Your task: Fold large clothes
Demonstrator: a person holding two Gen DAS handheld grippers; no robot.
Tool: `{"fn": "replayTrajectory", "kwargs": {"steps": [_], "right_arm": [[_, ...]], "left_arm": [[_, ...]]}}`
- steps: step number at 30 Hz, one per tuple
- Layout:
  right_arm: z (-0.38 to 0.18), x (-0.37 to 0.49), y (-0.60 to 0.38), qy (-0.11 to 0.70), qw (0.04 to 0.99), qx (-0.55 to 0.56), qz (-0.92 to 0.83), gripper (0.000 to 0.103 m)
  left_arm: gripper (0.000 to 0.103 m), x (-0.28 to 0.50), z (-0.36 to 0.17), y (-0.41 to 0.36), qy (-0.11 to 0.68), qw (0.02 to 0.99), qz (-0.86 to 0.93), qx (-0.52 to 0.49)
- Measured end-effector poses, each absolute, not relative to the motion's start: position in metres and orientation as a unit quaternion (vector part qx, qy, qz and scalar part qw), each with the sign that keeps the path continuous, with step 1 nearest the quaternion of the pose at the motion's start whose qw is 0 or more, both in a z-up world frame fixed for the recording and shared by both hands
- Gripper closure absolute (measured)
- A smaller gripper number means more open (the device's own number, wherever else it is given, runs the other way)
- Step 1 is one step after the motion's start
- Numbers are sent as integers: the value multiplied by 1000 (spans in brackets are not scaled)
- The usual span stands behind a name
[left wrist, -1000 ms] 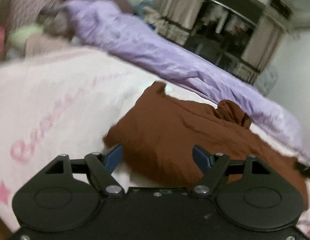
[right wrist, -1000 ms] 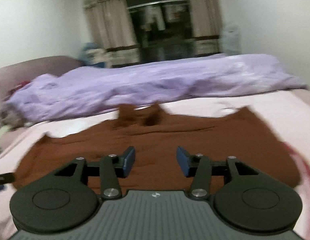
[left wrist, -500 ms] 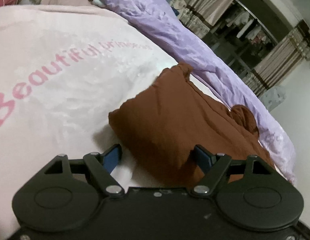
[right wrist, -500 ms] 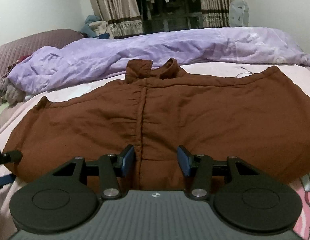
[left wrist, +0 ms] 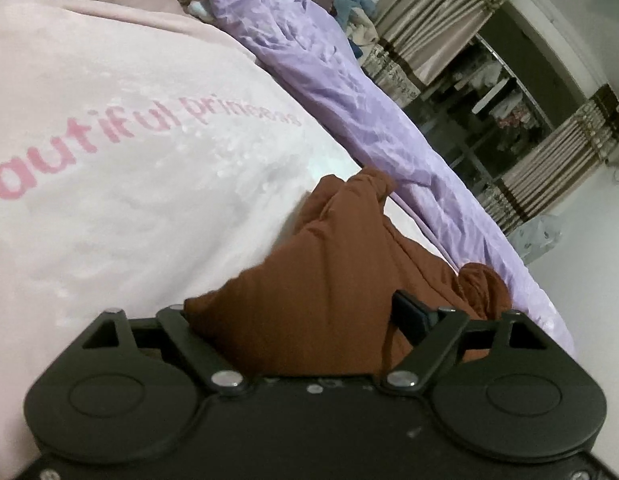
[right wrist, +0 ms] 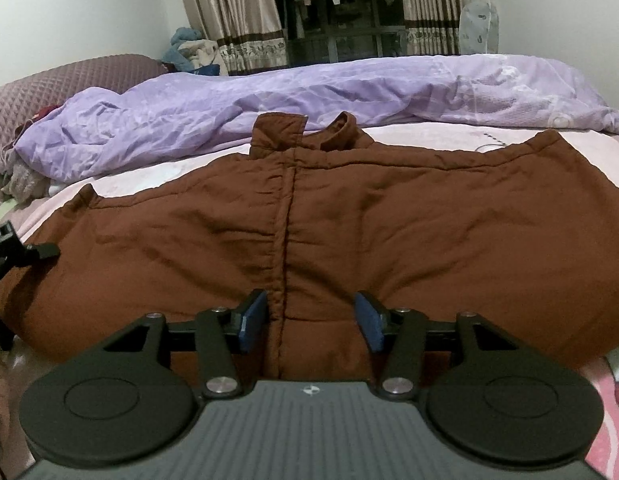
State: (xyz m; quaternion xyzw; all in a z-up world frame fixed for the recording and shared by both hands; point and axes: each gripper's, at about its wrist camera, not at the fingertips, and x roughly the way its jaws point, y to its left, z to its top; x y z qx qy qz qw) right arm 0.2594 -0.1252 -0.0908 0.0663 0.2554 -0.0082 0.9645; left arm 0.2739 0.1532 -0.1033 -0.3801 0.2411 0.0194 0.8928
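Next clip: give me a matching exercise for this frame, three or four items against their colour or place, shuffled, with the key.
Items:
1. jacket
2. quilt
3. blanket
4. curtains

Descriptions:
A. lilac, bunched along the far side of the bed
B. brown, spread flat, collar away from the camera
C. beige with brown bands, hanging behind the bed
D. pale pink with pink lettering

Pairs: 1-B, 2-A, 3-D, 4-C

The brown jacket [left wrist: 329, 280] hides the left pad of the left tool [left wrist: 293, 312]; the pink lettering [left wrist: 109, 140] is cut at the edge.
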Motion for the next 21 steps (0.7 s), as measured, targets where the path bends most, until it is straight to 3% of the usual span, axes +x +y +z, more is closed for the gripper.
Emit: {"fn": "replayTrajectory", "kwargs": {"steps": [1, 3, 6, 9, 13, 21], "right_arm": [[-91, 259, -125, 254, 965, 64, -9, 40], [-93, 259, -123, 251, 966, 61, -11, 39], [-94, 259, -121, 247, 967, 60, -11, 37], [-94, 259, -123, 247, 967, 63, -6, 36], [-83, 251, -141, 237, 966, 103, 7, 42], [-59, 214, -228, 185, 965, 160, -96, 42]], "left_arm": [[20, 274, -102, 152, 241, 893, 21, -379], [40, 274, -100, 149, 246, 894, 25, -373], [60, 272, -95, 145, 244, 899, 24, -362], [67, 269, -81, 139, 234, 906, 24, -352], [70, 263, -52, 125, 209, 918, 7, -337], [76, 250, 9, 49, 157, 932, -109, -309]]}}
